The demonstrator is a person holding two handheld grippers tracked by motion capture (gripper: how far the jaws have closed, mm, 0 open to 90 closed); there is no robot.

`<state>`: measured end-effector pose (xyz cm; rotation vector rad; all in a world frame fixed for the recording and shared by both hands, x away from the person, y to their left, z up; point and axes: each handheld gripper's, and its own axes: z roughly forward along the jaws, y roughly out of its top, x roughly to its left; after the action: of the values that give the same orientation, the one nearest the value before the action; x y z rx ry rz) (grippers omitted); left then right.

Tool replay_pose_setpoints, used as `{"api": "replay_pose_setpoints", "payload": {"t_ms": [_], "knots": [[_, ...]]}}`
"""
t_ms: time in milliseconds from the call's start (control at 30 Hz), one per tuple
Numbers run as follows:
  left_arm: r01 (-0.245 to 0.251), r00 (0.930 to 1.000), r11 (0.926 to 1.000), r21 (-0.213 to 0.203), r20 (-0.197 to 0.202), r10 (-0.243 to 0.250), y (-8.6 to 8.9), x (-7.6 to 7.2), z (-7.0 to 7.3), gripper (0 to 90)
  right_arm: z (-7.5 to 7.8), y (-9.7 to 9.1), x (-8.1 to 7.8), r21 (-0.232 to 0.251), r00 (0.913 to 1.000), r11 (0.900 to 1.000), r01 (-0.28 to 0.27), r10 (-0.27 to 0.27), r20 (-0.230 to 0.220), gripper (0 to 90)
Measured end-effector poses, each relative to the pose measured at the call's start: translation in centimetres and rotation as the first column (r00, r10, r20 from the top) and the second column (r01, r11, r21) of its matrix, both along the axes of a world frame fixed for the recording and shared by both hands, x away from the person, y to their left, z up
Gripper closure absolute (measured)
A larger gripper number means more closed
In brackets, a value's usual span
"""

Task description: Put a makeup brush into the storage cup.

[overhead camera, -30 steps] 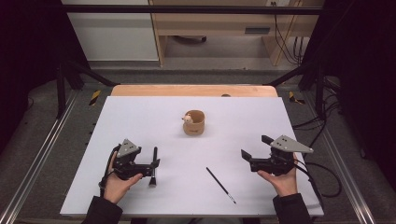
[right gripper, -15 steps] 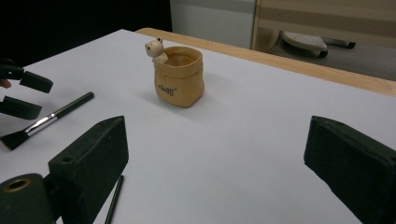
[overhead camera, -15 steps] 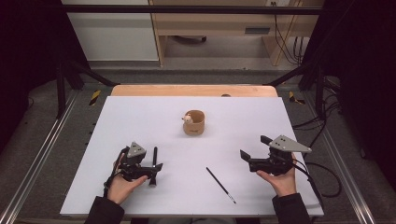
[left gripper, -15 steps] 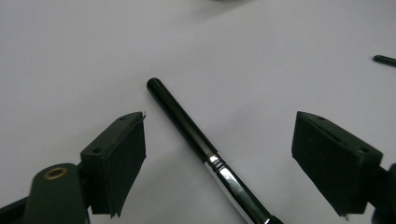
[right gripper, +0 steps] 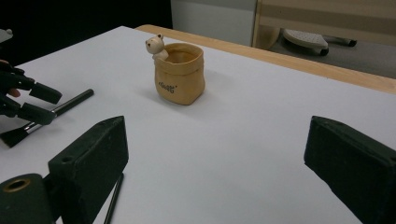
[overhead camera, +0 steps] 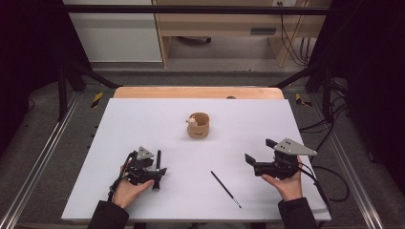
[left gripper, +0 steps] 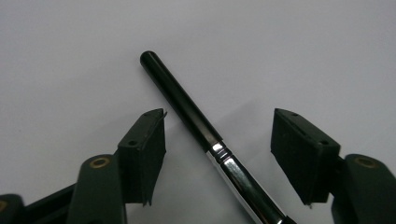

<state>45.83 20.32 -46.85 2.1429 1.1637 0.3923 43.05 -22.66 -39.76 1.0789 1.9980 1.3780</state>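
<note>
In the lower left of the high view the left gripper (overhead camera: 155,172) is held low over the white table (overhead camera: 143,124), with a black-handled brush (overhead camera: 156,164) lying between its jaws. In the left gripper view the brush (left gripper: 196,116) is seen running from the upper centre of the frame down toward the bottom right — its dark handle giving way to a silver ferrule — and a gap is left on either side of it: the jaws have just been closing, yet the pads are not pressed on the handle. The brush is resting flat on the table.

In the lower right of the high view the right gripper (overhead camera: 253,160) is held with its jaws spread wide and nothing between them. A thin dark stick (overhead camera: 226,189) lies on the table at lower centre, apart from both grippers. A tan pouch-shaped pot (overhead camera: 197,126) with a small animal figure on its rim stands at the centre of the table — well apart from both grippers.
</note>
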Motion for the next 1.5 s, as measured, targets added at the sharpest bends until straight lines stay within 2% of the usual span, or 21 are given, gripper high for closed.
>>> {"api": "replay_pose_setpoints", "payload": {"t_ms": [133,567,667,800,1067,1500], "knots": [[-0.010,0.9998,0.9999,0.006,-0.017,0.010,-0.05,0.12,-0.16,42.2,-0.01,0.01,-0.04,-0.003,1.0000,1.0000,-0.002,0.002,0.000,6.7],[-0.027,0.9996,0.9988,0.041,-0.004,0.027,-0.18,0.05,-0.14,55.9,-0.10,0.12,0.05,-0.005,1.0000,1.0000,-0.003,0.003,-0.005,6.7],[-0.017,0.9998,0.9980,0.062,-0.007,0.017,-0.22,0.03,-0.05,58.3,-0.10,0.11,0.04,-0.007,1.0000,1.0000,-0.004,0.003,-0.005,6.7],[-0.010,0.9999,0.9976,0.068,-0.013,0.011,-0.31,-0.03,0.02,61.2,-0.09,0.11,0.04,-0.005,1.0000,1.0000,-0.004,0.004,-0.005,6.6],[-0.001,0.9998,0.9983,0.058,-0.022,0.002,-0.45,-0.08,0.10,65.8,-0.18,0.20,0.08,-0.009,0.9999,0.9999,-0.005,0.004,-0.011,6.6],[0.034,0.9991,0.9961,0.081,-0.029,-0.032,-0.64,-0.17,0.23,73.9,-0.20,0.23,0.10,-0.009,0.9999,0.9999,-0.006,0.006,-0.013,6.6]]}}
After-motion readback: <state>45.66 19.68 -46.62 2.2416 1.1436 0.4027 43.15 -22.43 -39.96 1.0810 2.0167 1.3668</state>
